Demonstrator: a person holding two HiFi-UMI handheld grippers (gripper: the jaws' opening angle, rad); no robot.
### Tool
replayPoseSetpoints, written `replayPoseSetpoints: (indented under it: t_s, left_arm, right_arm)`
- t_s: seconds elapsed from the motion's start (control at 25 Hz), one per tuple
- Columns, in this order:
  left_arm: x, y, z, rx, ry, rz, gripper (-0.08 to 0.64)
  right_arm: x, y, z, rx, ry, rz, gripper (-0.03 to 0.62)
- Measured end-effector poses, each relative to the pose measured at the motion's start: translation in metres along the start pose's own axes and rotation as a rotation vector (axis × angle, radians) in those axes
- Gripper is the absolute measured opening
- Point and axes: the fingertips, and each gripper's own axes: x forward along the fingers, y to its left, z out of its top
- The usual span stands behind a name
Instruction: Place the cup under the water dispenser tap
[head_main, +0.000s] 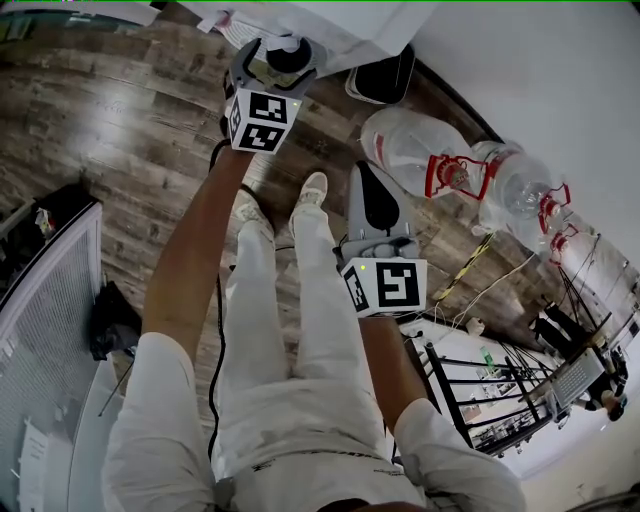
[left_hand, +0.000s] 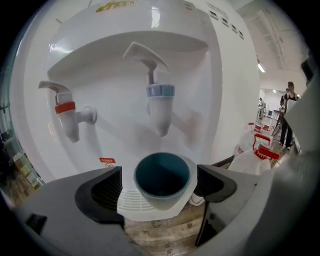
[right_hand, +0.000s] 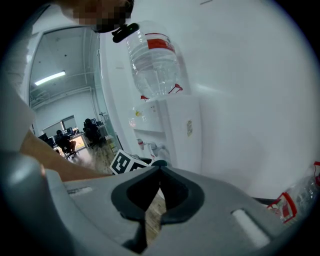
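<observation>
Outstretched left gripper (left_hand: 159, 186) holds jaws wide around cup (left_hand: 162, 170); right gripper (right_hand: 159, 172) jaws closed.

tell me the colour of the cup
The cup is teal; left gripper view shows it best.

The wood-plank floor (head_main: 110, 120) runs beneath me. To my right, clear water jugs (head_main: 410, 148) lie on their sides on the floor, close to the white wall (head_main: 540, 60). Each jug carries a red handle (head_main: 447, 176). A black cable (head_main: 214, 370) trails over the planks. A black wire rack (head_main: 470, 390) stands at lower right.
</observation>
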Motion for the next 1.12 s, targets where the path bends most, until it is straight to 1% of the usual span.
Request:
replayPoseSetpoints:
  t_s: [0.2,0.32,0.44,0.6,0.72,0.84,0.96,1.12]
  left_arm:
    - [-0.020,-0.007,0.005,-0.002,0.003,-0.013,0.462]
    - [-0.035,-0.008,0.009,-0.031,0.003,-0.017,0.462]
    - [-0.050,-0.009,0.018,-0.061,-0.008,-0.020,0.460]
    - [-0.072,-0.009,0.037,-0.071,-0.040,-0.027,0.459]
    - [-0.092,-0.013,0.044,-0.070,-0.042,-0.028,0.432]
    - [-0.112,-0.012,0.055,-0.085,-0.050,-0.019,0.401]
    - [-0.141,-0.014,0.066,-0.097,-0.057,-0.009,0.354]
    - [-0.182,-0.019,0.092,-0.115,-0.086,-0.007,0.298]
  right_arm:
    - [-0.009,0.007,0.004,0.017,-0.009,-0.012,-0.002]
    - [-0.014,0.014,0.013,0.010,-0.020,-0.011,-0.002]
    - [-0.021,0.018,0.024,0.009,-0.037,-0.023,-0.002]
    - [-0.031,0.026,0.036,0.008,-0.058,-0.035,-0.002]
    - [-0.041,0.032,0.039,0.015,-0.057,-0.040,-0.002]
    - [-0.050,0.037,0.047,0.008,-0.061,-0.057,-0.002]
    - [-0.062,0.047,0.056,0.010,-0.064,-0.068,-0.002]
    - [-0.076,0.064,0.072,0.009,-0.063,-0.062,-0.002]
